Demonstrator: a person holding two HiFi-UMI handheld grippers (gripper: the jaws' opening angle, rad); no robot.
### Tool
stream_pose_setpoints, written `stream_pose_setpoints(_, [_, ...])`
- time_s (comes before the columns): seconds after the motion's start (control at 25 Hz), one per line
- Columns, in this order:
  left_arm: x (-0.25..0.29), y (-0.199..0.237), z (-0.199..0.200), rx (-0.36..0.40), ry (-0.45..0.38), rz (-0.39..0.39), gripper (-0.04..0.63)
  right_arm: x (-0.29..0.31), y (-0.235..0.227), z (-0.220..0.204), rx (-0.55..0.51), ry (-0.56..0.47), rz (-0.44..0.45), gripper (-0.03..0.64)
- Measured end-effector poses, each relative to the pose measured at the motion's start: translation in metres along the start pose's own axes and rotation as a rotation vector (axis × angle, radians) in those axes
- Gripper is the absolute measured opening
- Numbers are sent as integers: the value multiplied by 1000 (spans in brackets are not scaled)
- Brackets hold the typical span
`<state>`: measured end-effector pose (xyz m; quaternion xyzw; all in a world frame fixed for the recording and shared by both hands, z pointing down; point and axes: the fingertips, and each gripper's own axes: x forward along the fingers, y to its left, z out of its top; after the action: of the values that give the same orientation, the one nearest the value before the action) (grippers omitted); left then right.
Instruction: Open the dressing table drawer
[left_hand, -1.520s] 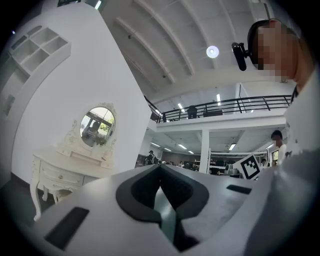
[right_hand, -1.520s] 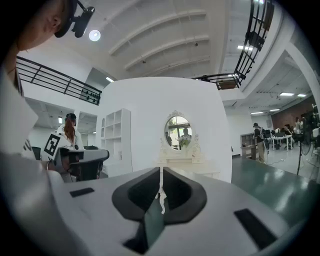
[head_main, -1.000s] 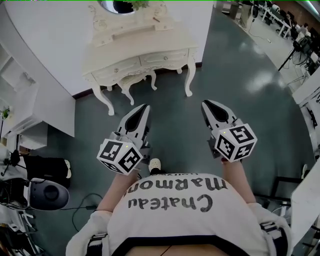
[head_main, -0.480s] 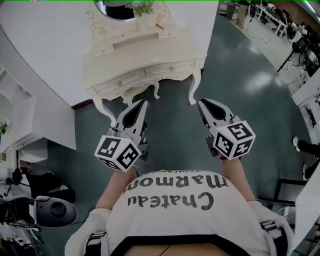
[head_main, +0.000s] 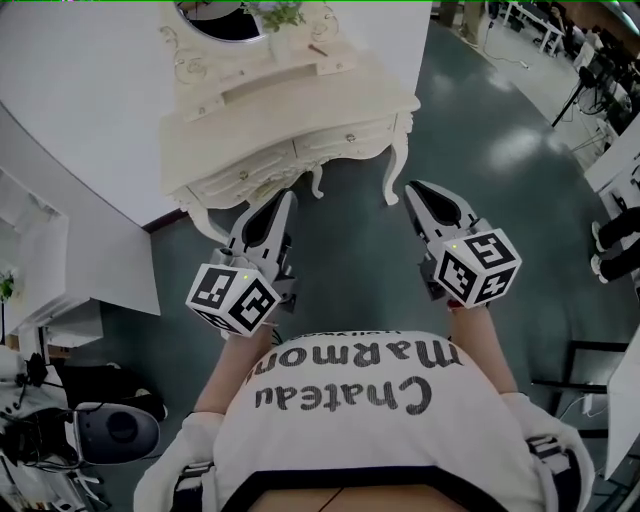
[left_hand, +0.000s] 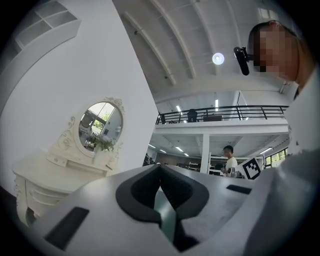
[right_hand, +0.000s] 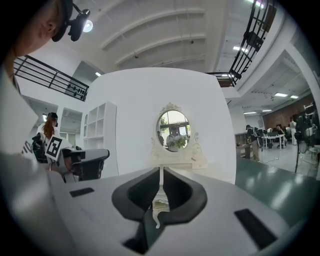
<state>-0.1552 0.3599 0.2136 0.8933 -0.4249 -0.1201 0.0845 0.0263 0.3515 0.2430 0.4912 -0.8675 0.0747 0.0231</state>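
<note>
Left hand-held gripper (head_main: 286, 198) and right hand-held gripper (head_main: 414, 189) have neared the dressing table (head_main: 300, 100), jaws pressed together.

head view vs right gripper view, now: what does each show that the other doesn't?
Head view only: the two drawer fronts with their knobs, the curved legs, and the floor between table and grippers.
Right gripper view only: the oval mirror whole (the head view crops it), the ceiling, and the right gripper with its jaws together and nothing between them.
Both: the dressing table and the plant by the mirror.
</note>
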Motion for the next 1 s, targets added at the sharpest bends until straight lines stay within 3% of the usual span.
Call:
stream_pose_setpoints(0.44, [8,26,-5,-52,16,-14,23,38,18,-11,-3,67,45,39])
stream_pose_setpoints(0.68, [18,29,-23,-66,64,-16,21,48,13,-18,38,93,51,40])
stream_pose_setpoints(1.0, [33,44,-31,-105,69,10,22,68,-4,-29,57,128,75,40])
